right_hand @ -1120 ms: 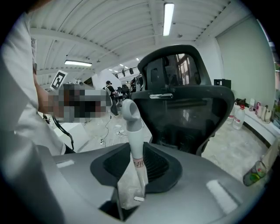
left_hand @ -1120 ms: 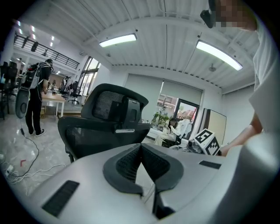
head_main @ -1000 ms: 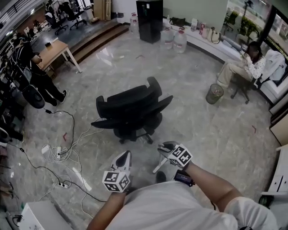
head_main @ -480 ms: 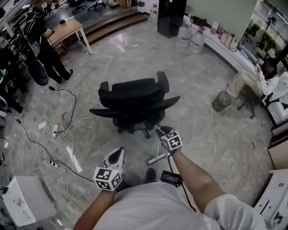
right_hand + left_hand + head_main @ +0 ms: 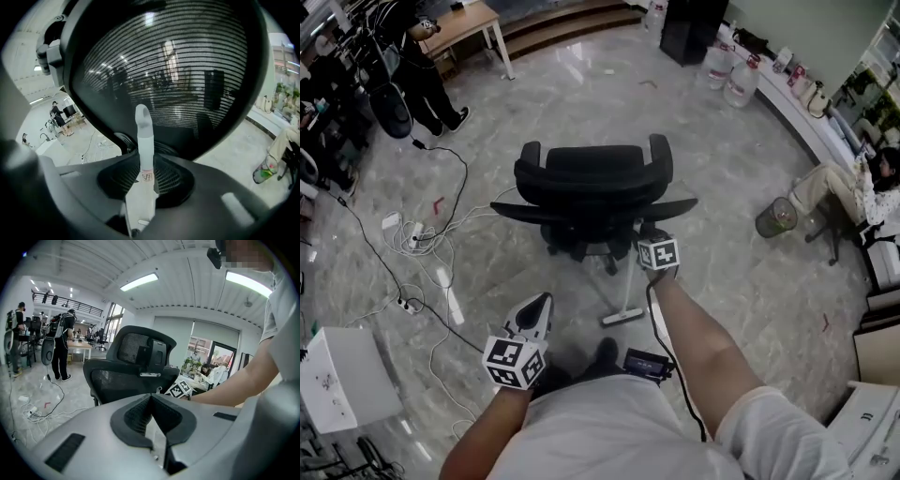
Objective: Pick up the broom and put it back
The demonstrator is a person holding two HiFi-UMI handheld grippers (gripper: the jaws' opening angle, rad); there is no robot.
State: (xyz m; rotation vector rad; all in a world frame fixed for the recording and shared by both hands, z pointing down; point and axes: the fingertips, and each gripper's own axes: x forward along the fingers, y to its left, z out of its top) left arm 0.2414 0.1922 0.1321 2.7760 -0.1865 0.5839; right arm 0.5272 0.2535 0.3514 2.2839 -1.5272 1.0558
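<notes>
The broom has a white handle that runs in the head view from my right gripper down to a small white head on the floor. My right gripper is shut on the handle, just behind the black office chair. In the right gripper view the handle's rounded tip sticks up between the jaws of the right gripper, close to the chair's mesh back. My left gripper hangs lower left, shut and empty, and in its own view the left gripper points at the chair.
Cables and power strips lie on the marble floor at left, with a white box near me. A mesh bin and a seated person are at right. Another person stands far left by a table.
My right gripper has carried the broom forward, from beside my body up to the back of the chair. The left gripper has hardly moved.
</notes>
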